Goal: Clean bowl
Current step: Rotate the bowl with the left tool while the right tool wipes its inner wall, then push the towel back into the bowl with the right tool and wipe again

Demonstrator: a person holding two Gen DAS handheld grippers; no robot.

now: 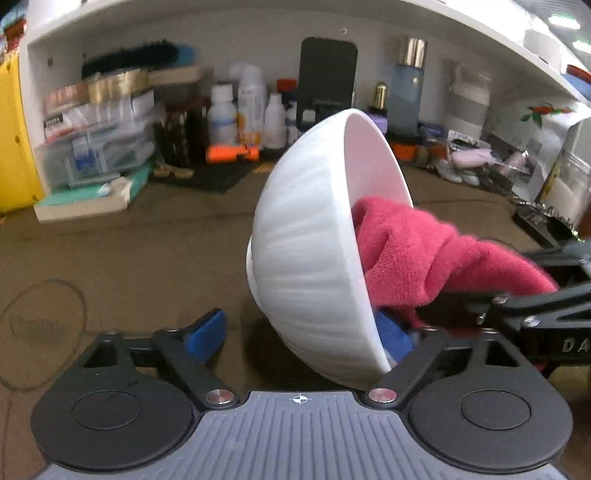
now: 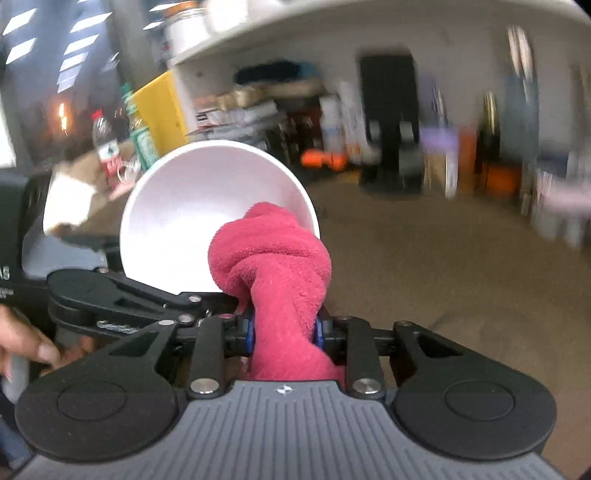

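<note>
A white ribbed bowl (image 1: pixel 306 243) is tipped on its side, with its mouth facing right in the left wrist view. The lower wall stands between the fingers of my left gripper (image 1: pixel 299 334). The right blue pad (image 1: pixel 393 338) sits inside the rim, and the left blue pad (image 1: pixel 207 332) stands a little off the outer wall. Whether the bowl touches the table is hidden. My right gripper (image 2: pixel 284 332) is shut on a twisted red cloth (image 2: pixel 273 254), whose bunched end presses into the bowl (image 2: pixel 192 214). The red cloth (image 1: pixel 417 254) fills the lower right of the bowl's mouth.
A brown tabletop (image 1: pixel 140 243) spreads around the bowl. Bottles (image 1: pixel 251 110), stacked boxes (image 1: pixel 99 122), a black stand (image 1: pixel 327 85) and an orange tool (image 1: pixel 232 153) crowd the back under a white shelf (image 1: pixel 480 22). A person's hand (image 2: pixel 22 347) is at the left edge.
</note>
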